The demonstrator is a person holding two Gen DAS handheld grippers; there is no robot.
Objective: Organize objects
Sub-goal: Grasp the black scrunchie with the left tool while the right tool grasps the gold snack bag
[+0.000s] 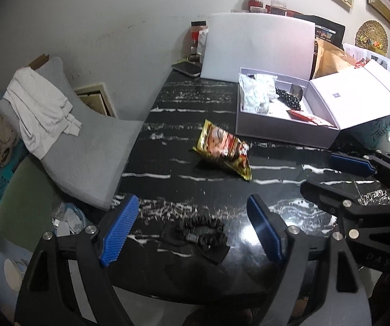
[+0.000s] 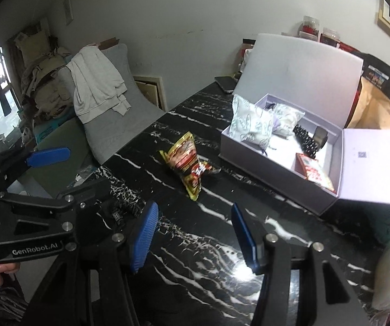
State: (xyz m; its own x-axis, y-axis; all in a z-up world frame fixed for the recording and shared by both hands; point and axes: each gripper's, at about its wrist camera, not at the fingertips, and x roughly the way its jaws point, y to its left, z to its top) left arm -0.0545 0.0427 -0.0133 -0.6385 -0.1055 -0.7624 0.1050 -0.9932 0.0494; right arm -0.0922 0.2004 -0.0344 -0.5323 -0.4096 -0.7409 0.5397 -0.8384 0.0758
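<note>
A black fabric hair tie with a bow lies near the front edge of the black marble table. My left gripper hangs open over it, one blue pad on either side, neither touching it. In the right wrist view the hair tie is partly hidden behind that gripper. A gold and red snack packet lies mid-table. Behind it stands an open white box holding white pouches, black beads and a red packet. My right gripper is open, with only bare table between its pads.
A grey chair draped with a white cloth stands against the table's left edge. A phone, jars and a brown paper bag crowd the back. The box's lid lies open to the right.
</note>
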